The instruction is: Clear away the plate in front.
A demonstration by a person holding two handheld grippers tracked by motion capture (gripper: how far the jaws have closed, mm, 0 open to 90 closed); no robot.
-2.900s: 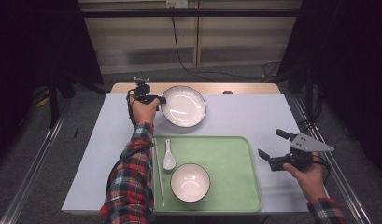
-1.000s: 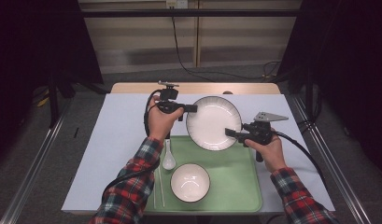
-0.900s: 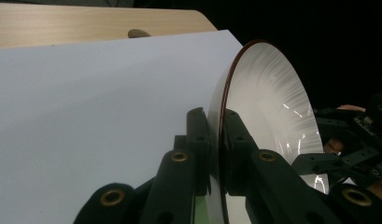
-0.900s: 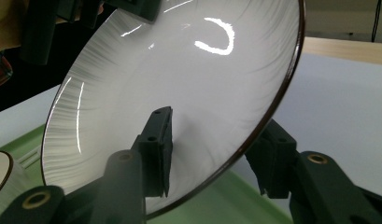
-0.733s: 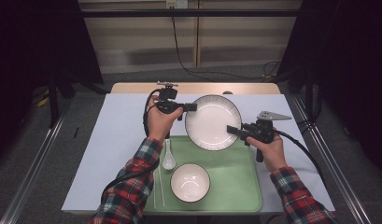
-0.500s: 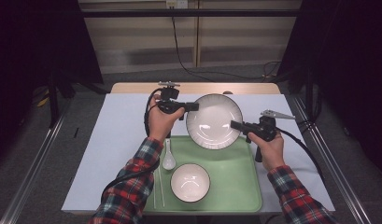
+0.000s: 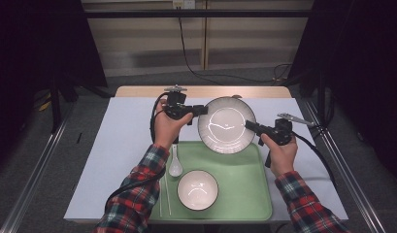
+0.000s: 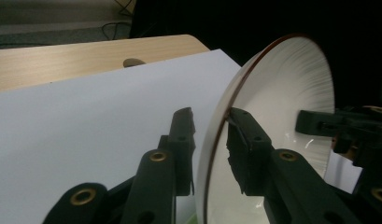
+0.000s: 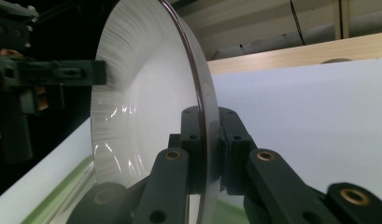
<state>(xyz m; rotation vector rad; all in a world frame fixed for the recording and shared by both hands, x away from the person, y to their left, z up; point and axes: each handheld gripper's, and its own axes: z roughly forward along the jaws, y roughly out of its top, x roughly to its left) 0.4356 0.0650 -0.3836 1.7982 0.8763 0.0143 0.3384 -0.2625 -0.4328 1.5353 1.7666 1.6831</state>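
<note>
- Since the earliest frame, the large plate (image 7: 227, 124) had left the desk (image 7: 123, 145) at 12 o'clock and was held tilted in the air between both grippers; the right gripper (image 7: 252, 126), formerly idle at 3 o'clock, had come in to meet it.
- Plate position: above the far edge of the green tray (image 7: 244, 189), its hollow face turned toward the person.
- Left gripper (image 7: 202, 109): fingers (image 8: 184, 135) straddled the rim at the plate's 9 o'clock edge, with a slight gap on one side in the left gripper view, so the grip there appeared loose or releasing.
- Right gripper: fingers (image 9: 193, 135) clenched on the rim at about 4 o'clock, flush against both faces.
- Handling, as judged: glazed ceramic, rigid, rather heavy, slippery and breakable; a rim hold is the only purchase, and one-sided support would tend to let it pivot.
- On the tray: small bowl (image 7: 197, 189) at 6 o'clock, spoon (image 7: 175, 162) and chopsticks (image 7: 164, 191) toward 9 o'clock.
</note>
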